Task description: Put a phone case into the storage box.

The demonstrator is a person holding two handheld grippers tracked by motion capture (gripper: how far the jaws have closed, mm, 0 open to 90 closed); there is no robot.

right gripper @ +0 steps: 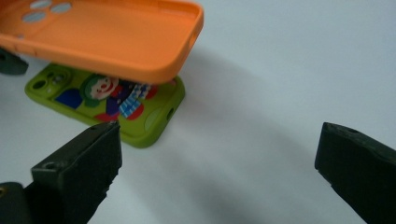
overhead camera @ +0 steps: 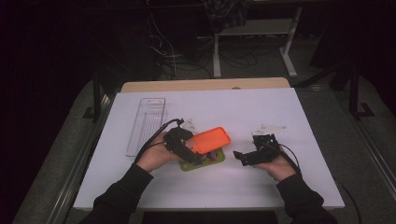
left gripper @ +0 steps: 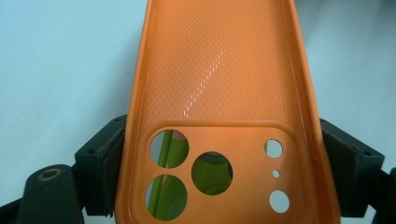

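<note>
An orange phone case (overhead camera: 212, 139) hangs tilted over the table, and my left gripper (overhead camera: 190, 154) is shut on its camera end. In the left gripper view the orange case (left gripper: 219, 93) runs up between both pads (left gripper: 109, 172), with green showing through its camera holes. Under it a green phone case (overhead camera: 205, 161) with a clown picture lies flat on the white table. My right gripper (overhead camera: 240, 157) stands to the right of it, open, jaws pointing left with nothing between them. The right gripper view shows the green case (right gripper: 116, 102) beneath the orange case (right gripper: 112, 35).
A clear plastic tray (overhead camera: 147, 123) lies at the left of the white board (overhead camera: 261, 186). The table's wooden edge (overhead camera: 205, 85) runs along the back. Cables and table legs stand on the dark floor beyond.
</note>
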